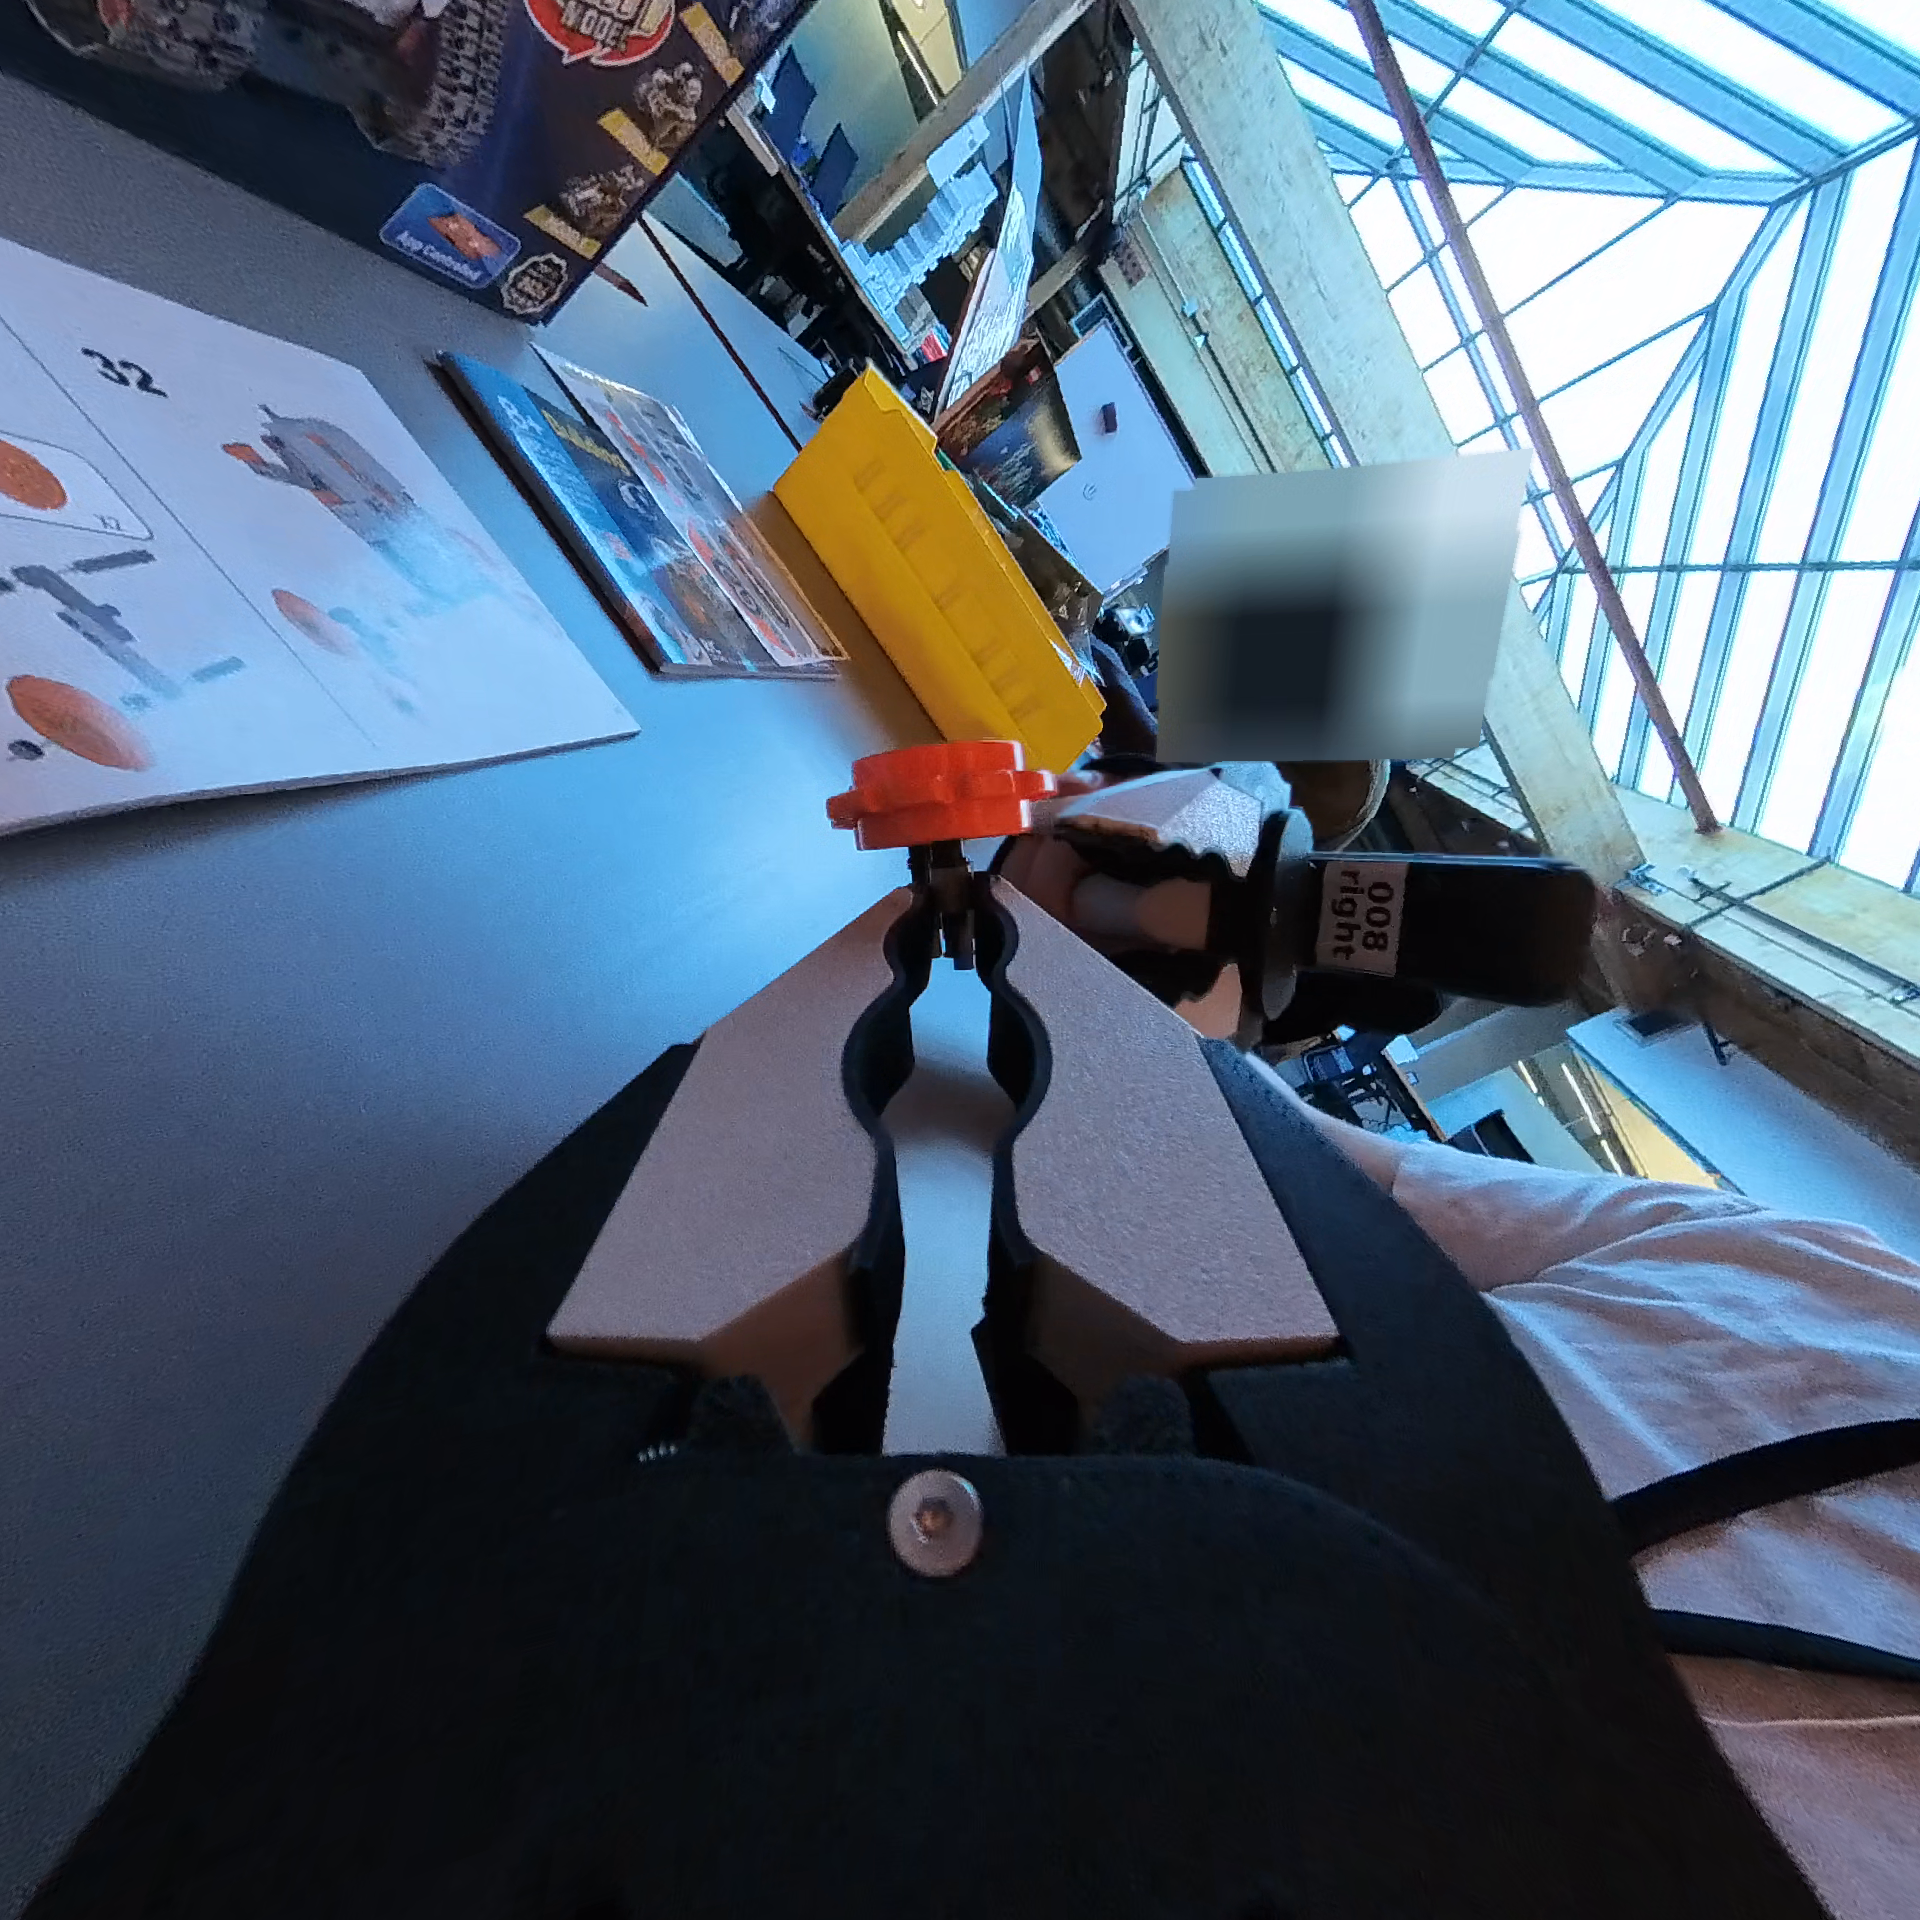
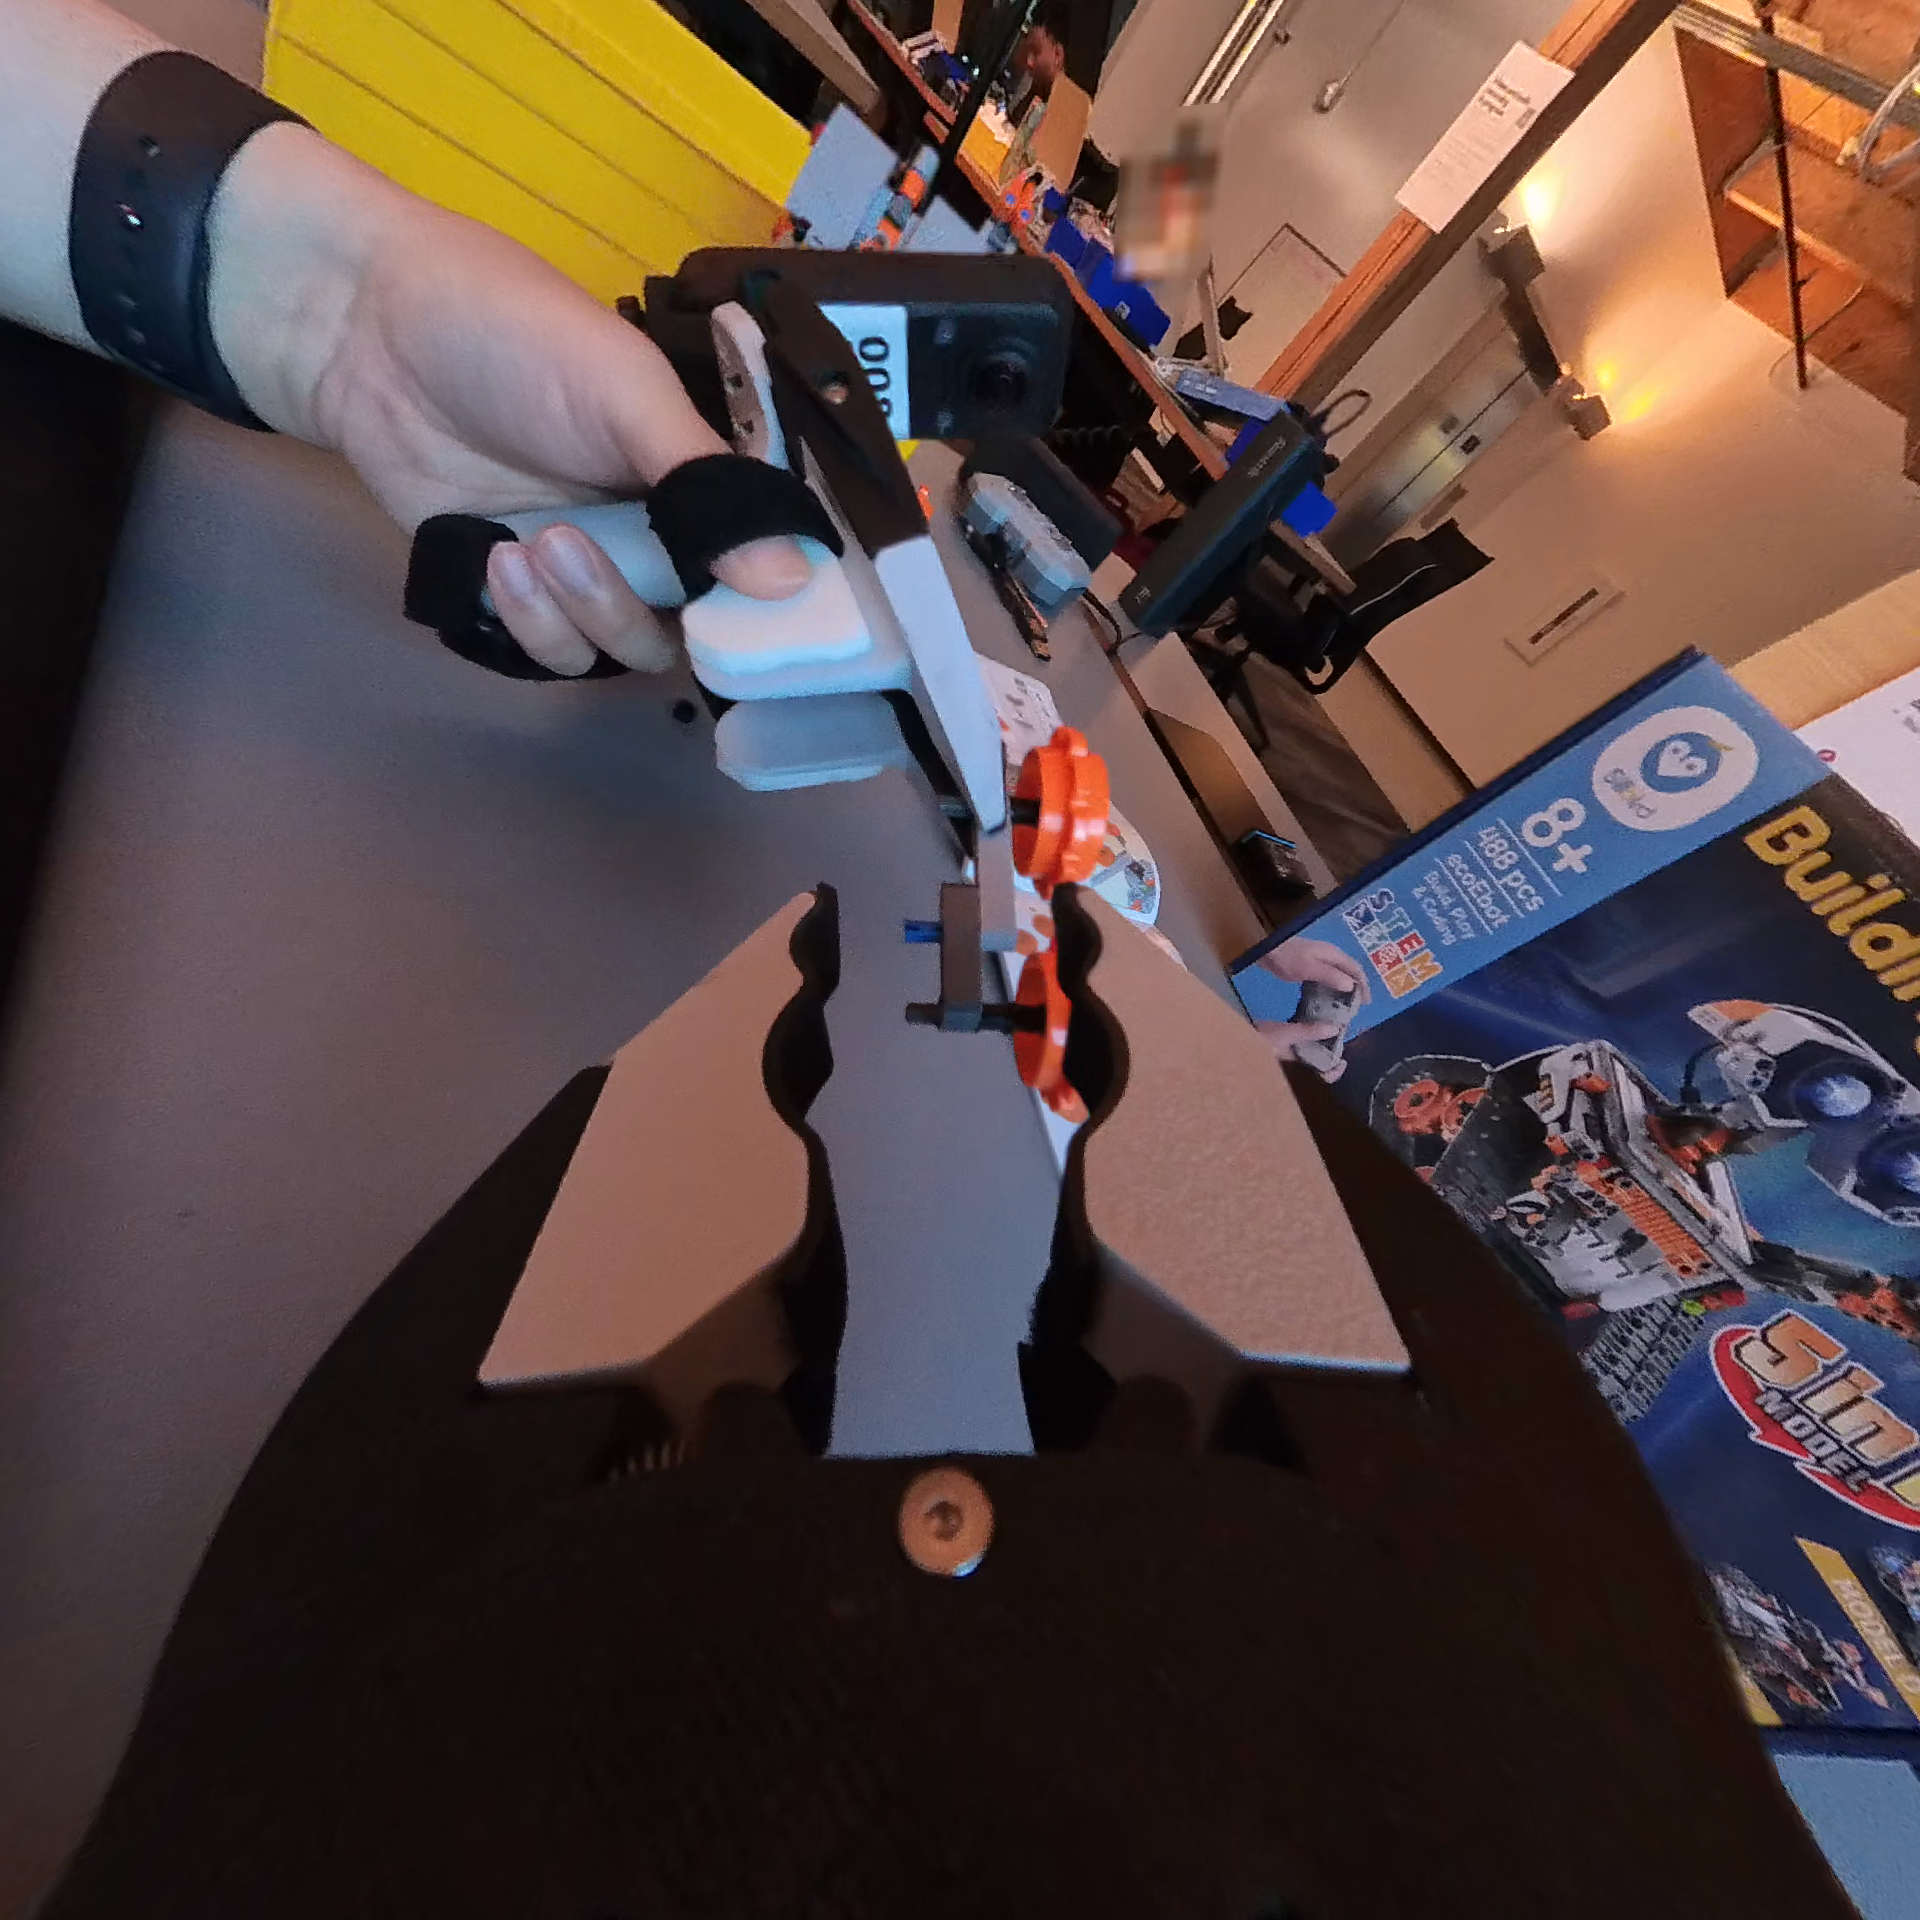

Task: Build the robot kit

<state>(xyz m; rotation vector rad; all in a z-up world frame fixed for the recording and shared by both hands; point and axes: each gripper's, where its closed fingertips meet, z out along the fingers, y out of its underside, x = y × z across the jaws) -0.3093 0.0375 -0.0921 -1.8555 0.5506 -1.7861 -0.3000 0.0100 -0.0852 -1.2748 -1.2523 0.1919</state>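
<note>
left gripper (image 1: 951, 914): closed on dark axle (image 1: 948, 894), tips pinching it above table
wheel (image 1: 940, 800): orange, notched rim, on axle end, off table
right gripper (image 2: 940, 940): jaws apart, around grey beam (image 2: 961, 971) w/ 2nd orange wheel (image 2: 1042, 1039)

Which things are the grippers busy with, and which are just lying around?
Busy with: left gripper shut on the grey beam with two orange wheels; right gripper open around it.
Lying about: yellow bin, open booklet, toy box.

Manual (image 1: 260, 582) on table (image 1: 312, 1039), bin (image 1: 935, 582) behind booklets (image 1: 644, 530)
</note>
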